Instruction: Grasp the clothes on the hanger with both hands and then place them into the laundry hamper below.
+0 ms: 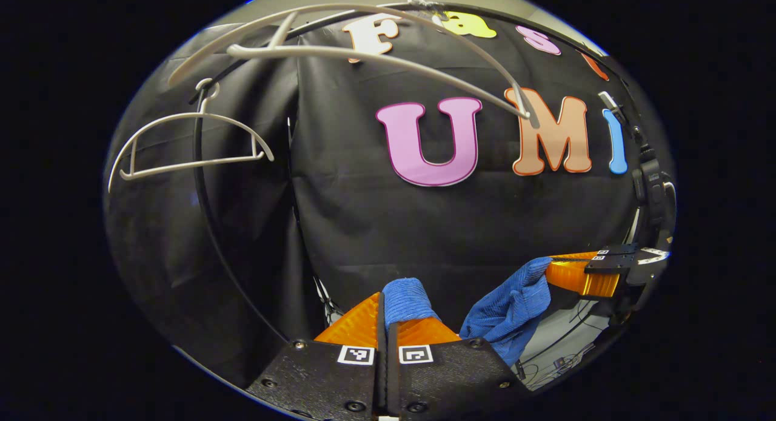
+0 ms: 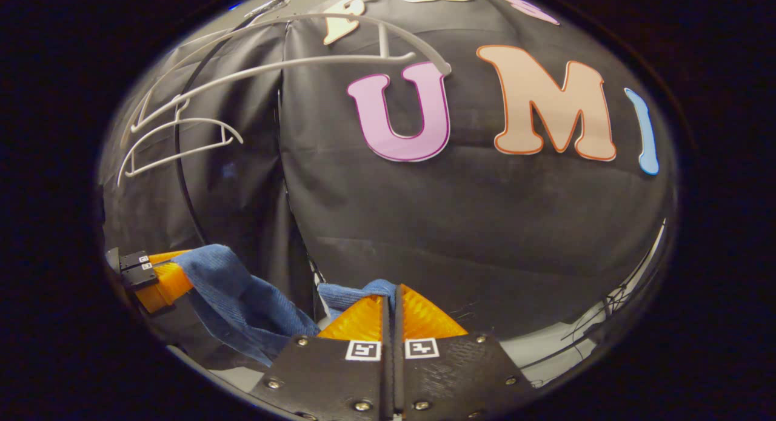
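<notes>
In the left gripper view, the left gripper is clenching a fold of the blue garment, which is stretching across to the right gripper, below the bare hangers. In the right gripper view, the right gripper is pinching the garment's other end, with the left gripper gripping opposite.

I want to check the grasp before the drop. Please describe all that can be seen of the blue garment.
The blue garment looks like soft ribbed knit fabric. It is off the hangers, which hang bare above, and it sags slack between the two grippers. The left gripper is shut on one bunched end, which sticks up between its fingers. The right gripper pinches the other end, where a small fold shows above the tips. Its full shape and the hamper cannot be told from these views.
</notes>
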The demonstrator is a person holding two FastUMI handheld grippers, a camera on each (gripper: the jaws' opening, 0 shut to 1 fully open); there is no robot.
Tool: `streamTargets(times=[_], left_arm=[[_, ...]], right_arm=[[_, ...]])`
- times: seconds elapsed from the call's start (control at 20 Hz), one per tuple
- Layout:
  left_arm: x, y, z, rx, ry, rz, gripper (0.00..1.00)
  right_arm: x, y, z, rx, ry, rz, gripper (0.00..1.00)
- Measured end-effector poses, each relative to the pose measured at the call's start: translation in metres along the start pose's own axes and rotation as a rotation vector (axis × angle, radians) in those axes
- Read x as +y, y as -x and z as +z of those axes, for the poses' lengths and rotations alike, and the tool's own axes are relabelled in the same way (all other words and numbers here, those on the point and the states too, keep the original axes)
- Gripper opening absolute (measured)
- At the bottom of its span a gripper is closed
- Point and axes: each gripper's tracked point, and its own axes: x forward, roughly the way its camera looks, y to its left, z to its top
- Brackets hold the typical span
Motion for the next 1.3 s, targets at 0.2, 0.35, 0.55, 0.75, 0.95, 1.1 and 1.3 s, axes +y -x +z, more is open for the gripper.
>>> streamTargets(times=[0.2, 0.35, 0.55, 0.75, 0.95, 1.1, 1.3], left_arm=[[-0.001, -0.007, -0.018, 0.053, -0.001, -0.026, 0.01], [-0.007, -0.011, -0.037, 0.094, -0.013, -0.05, 0.05], [-0.011, -0.013, -0.057, 0.14, -0.001, -0.066, 0.06], [-0.013, -0.016, -0.078, 0.192, -0.019, -0.078, 0.14], [-0.023, -0.007, -0.089, 0.241, -0.025, -0.096, 0.36], [-0.031, -0.003, -0.09, 0.261, -0.022, -0.107, 0.36], [-0.035, -0.009, -0.086, 0.249, -0.042, -0.115, 0.38]], right_arm=[[0.0, -0.003, -0.026, 0.054, 0.017, 0.001, 0.01], [-0.001, -0.002, -0.047, 0.096, 0.021, 0.002, 0.01], [-0.002, -0.002, -0.065, 0.14, 0.021, 0.003, 0.01], [-0.008, -0.001, -0.086, 0.192, 0.039, -0.004, 0.01], [-0.008, -0.001, -0.106, 0.272, 0.022, -0.017, 0.01], [-0.009, -0.001, -0.12, 0.323, 0.023, -0.021, 0.01], [-0.014, 0.004, -0.132, 0.32, 0.023, -0.009, 0.01]])
